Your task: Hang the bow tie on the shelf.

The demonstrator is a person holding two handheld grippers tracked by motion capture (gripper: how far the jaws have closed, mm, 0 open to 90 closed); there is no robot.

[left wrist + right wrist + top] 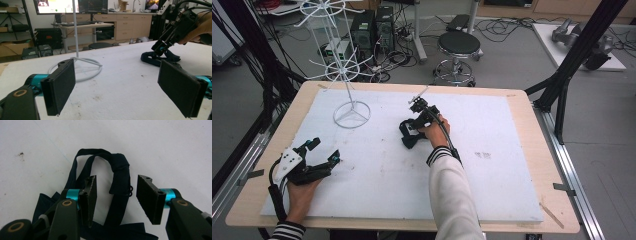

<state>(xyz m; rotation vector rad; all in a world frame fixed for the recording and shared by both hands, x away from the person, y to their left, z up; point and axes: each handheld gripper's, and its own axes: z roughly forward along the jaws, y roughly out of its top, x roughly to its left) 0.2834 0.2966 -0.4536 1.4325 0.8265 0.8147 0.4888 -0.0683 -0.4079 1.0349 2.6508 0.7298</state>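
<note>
— Where do I stand, starting nearest me?

— My left gripper [323, 151] rests on the white board [492, 190], well to the near left of the wire stand [343, 60], its jaws wide apart and holding nothing.

— And the other one?

— My right gripper [116, 195] hangs over the dark strap [120, 173], which lies crumpled on the board to the right of the stand, a little nearer me than its ring base. The jaws are apart, one on each side of a loop of the strap, not yet pinching it.

— How far along is that?

— Barely begun, I judge. The strap lies flat and ungripped. Closing on the loop and lifting it are left, likely toward the stand's bare hooks.
</note>
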